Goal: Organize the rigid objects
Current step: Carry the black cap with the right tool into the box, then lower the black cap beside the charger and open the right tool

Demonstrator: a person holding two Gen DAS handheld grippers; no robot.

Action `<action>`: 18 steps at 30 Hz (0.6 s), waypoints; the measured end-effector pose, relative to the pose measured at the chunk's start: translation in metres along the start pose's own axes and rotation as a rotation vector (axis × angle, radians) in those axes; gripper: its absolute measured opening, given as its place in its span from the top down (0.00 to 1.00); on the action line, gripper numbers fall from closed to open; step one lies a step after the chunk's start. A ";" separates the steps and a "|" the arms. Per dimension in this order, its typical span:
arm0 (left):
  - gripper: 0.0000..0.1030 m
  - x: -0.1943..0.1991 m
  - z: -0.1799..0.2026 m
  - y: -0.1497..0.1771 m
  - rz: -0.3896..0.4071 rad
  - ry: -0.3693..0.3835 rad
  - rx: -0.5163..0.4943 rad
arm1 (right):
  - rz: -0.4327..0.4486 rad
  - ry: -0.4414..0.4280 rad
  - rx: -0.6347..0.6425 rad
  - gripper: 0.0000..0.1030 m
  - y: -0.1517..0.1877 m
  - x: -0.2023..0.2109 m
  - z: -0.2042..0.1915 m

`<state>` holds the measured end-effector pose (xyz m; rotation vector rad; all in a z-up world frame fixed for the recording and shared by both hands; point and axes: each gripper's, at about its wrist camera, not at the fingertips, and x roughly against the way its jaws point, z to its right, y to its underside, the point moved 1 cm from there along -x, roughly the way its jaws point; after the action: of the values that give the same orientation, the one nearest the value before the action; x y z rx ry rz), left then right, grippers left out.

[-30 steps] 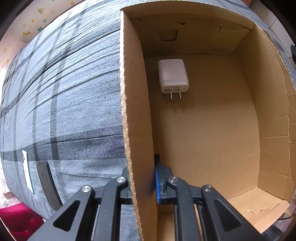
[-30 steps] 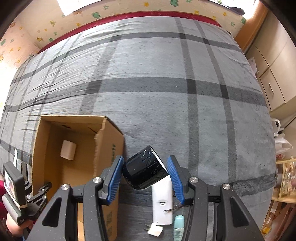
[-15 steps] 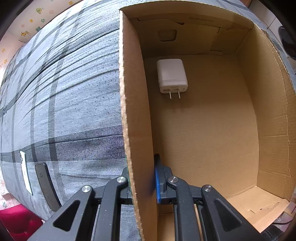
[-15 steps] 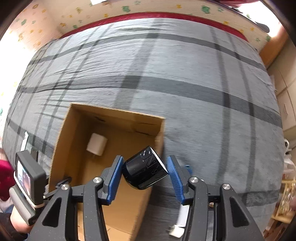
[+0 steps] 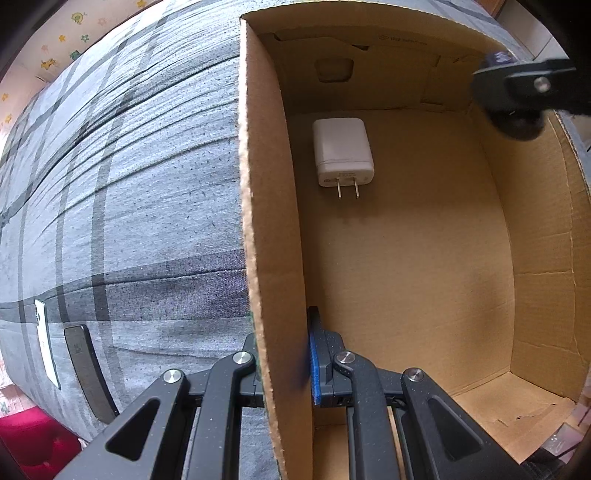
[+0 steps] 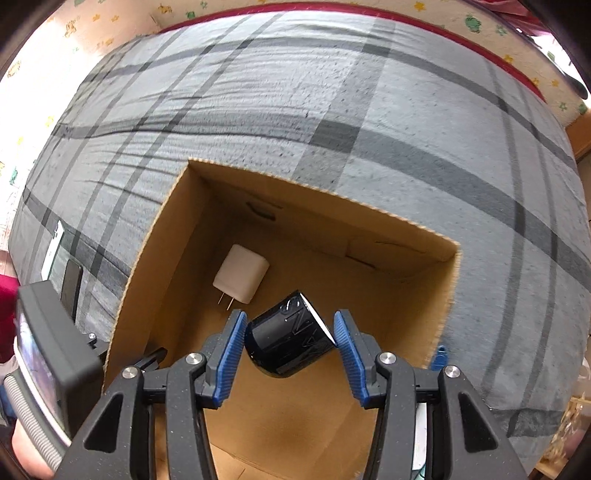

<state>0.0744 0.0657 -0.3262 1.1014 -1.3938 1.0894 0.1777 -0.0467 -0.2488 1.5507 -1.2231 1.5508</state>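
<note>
Now a black cylinder (image 6: 290,338) is held over the cardboard box (image 6: 447,295).
Right tongs (image 6: 290,345) are clamped on it; left tongs (image 5: 282,365) are clamped on the box wall; a white charger (image 5: 341,151) lies inside.

I am working in a home bedroom: under my tools stretches a bed (image 6: 369,110) spread with a grey plaid blanket (image 5: 129,192), its red mattress edge (image 6: 332,9) showing at the far side. The wall (image 6: 480,22) behind it carries childlike wallpaper of small stars and green animals. A cardboard box (image 6: 447,295) stands open on the blanket, and two phones (image 5: 66,350) lie near the bed's edge.
</note>
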 end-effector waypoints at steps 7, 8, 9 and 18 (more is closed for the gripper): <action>0.87 0.001 -0.003 0.002 0.001 0.010 -0.001 | -0.056 0.000 0.008 0.49 -0.002 -0.033 -0.006; 0.87 0.001 -0.004 0.002 0.000 0.012 0.001 | -0.061 0.001 0.008 0.49 -0.002 -0.036 -0.006; 0.87 0.001 -0.004 0.002 0.000 0.012 0.001 | -0.069 0.001 0.007 0.49 -0.003 -0.041 -0.007; 0.87 -0.002 -0.004 0.000 -0.003 0.003 0.001 | -0.118 -0.007 -0.013 0.48 -0.006 -0.074 -0.008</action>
<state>0.0754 0.0692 -0.3275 1.1022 -1.3891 1.0891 0.1885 -0.0236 -0.3190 1.5919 -1.1227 1.4602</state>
